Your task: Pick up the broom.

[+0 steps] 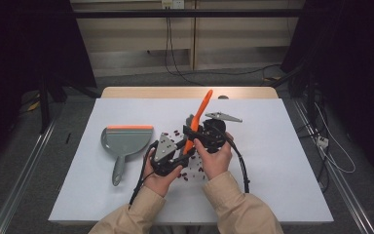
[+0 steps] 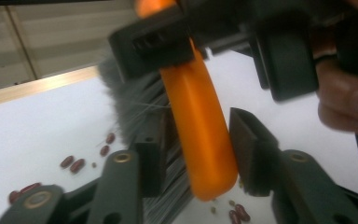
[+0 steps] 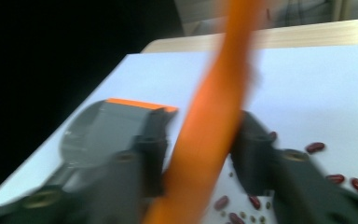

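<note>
At mid-table (image 1: 272, 161), my right claw (image 1: 193, 130) grips the orange brush (image 1: 200, 117), while my left claw (image 1: 182, 155) straddles its end, unclenched.

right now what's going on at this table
A person holds a two-jaw gripper in each hand over a white table. Both the left gripper and the right gripper have their jaws around an orange-handled brush with grey bristles, seemingly passing it between them. Small dark red beans lie scattered on the table, and a grey dustpan with an orange lip sits to the left, untouched.
</note>
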`<state>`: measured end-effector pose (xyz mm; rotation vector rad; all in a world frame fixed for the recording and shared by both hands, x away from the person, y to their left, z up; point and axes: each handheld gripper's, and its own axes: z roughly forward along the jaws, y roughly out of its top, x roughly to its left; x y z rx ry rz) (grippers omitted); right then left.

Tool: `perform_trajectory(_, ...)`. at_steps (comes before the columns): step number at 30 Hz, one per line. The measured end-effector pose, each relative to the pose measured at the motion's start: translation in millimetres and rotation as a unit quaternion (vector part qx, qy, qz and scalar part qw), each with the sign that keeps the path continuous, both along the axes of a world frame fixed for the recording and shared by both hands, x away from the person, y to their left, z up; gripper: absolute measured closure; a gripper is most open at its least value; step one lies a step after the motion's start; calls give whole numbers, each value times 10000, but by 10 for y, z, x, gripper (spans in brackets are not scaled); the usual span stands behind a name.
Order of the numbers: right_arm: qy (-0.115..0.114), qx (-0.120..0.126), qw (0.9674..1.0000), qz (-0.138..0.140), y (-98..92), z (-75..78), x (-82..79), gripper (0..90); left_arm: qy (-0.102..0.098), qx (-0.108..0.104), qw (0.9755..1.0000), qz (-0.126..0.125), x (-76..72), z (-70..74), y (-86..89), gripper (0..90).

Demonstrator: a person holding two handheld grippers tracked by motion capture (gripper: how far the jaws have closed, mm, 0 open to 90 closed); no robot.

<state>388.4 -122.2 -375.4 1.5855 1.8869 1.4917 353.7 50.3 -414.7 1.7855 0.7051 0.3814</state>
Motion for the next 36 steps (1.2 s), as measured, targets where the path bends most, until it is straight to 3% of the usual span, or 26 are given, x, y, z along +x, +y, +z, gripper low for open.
perform_trajectory(1,-60,44,9999,85,-17,7,0,710,-41,-50,10000,1,3,0,12,656)
perform_trajectory(2,-176,-171,9997,6,-16,33,-12,716,-22,-159,9999,-42,7,5,8,570)
perform_trajectory(3,-189,-227,9996,27,-35,43,-4,716,-46,-94,9998,-140,16,13,17,549)
perform_trajectory(5,-121,-92,9999,68,-101,46,13,716,-20,-142,9997,-214,14,16,22,491)
perform_trajectory(13,-100,-287,9990,314,-327,71,15,716,54,-141,9996,-233,50,49,102,339)
perform_trajectory(25,-5,-477,9977,475,-668,88,-31,716,90,-102,9997,-210,109,164,308,169)
perform_trajectory(36,175,-581,9968,522,-918,77,-51,716,-11,-8,9997,-256,114,266,549,70)
